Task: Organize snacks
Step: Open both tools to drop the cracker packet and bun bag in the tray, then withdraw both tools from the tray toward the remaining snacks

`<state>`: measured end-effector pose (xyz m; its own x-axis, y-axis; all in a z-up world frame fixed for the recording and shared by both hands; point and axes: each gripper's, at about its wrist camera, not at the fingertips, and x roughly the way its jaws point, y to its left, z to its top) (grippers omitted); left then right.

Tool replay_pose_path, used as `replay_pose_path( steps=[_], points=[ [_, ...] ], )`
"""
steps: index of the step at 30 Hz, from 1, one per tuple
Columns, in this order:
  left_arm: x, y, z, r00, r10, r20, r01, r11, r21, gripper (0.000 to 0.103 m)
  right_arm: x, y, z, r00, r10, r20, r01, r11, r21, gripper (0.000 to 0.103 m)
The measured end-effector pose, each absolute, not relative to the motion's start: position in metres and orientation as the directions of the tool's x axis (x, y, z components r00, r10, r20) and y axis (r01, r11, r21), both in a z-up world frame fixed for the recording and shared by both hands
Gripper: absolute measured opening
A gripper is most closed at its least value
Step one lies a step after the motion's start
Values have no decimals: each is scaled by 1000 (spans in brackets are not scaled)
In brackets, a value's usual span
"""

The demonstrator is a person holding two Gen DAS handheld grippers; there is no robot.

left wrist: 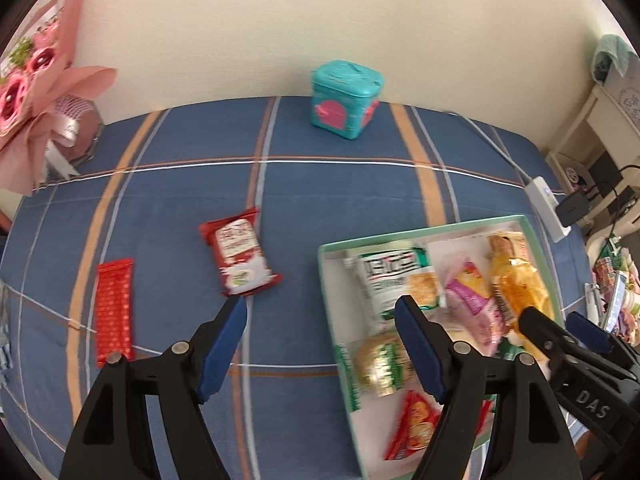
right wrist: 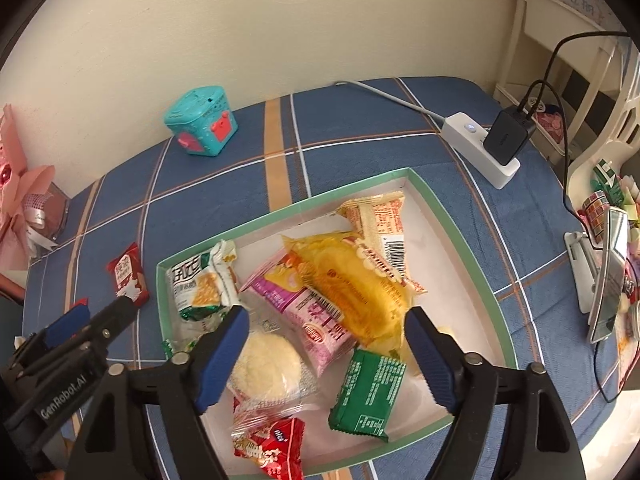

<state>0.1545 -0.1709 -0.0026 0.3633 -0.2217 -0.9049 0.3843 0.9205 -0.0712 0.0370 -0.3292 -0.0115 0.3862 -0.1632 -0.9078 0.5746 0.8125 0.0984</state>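
Observation:
A green-rimmed white box [right wrist: 472,240] on the blue plaid cloth holds several snack packets, among them a yellow cake packet [right wrist: 352,284], a pink packet [right wrist: 316,320], a green packet [right wrist: 370,394] and a clear-wrapped round bun [right wrist: 266,364]. My right gripper [right wrist: 326,316] hangs open over the box, nothing pressed between its pads. My left gripper [left wrist: 322,306] is open over the cloth beside the box's left wall [left wrist: 330,312], holding nothing. A red-and-white packet [left wrist: 238,258] and a flat red packet [left wrist: 115,312] lie on the cloth to its left.
A teal tin [left wrist: 346,98] stands near the wall. A pink flower bouquet [left wrist: 36,80] fills the far left. A white power strip [right wrist: 482,148] with a black charger and cables lies right of the box. A phone on a stand [right wrist: 608,276] sits at the right edge.

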Motion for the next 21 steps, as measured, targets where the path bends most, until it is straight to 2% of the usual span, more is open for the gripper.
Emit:
replay_pose_path(
  steps=[2,9,12,14,17,21],
  points=[
    [157,-160,-3,372,-197,-907,364,930,-53,88,38,-326,-10,392,-163,-905,564,820,97,85],
    [166,-127,0,413,-130,-902,304,953,2,88,40,-315,-5,410,-160,-898,541,835,98,87],
    [169,-116,-1,431,-90,-898,277,960,37,88,41,-310,-3,420,-154,-894,526,844,102,93],
    [170,-109,-2,436,-63,-898,261,963,59,90,42,-307,-1,426,-155,-891,521,847,102,100],
    [172,-97,-5,439,-36,-898,232,970,75,97,43,-304,-1,429,-152,-890,514,852,102,102],
    [174,-81,-4,454,-19,-891,199,977,81,100,45,-301,-3,430,-146,-891,511,853,107,103]
  ],
)
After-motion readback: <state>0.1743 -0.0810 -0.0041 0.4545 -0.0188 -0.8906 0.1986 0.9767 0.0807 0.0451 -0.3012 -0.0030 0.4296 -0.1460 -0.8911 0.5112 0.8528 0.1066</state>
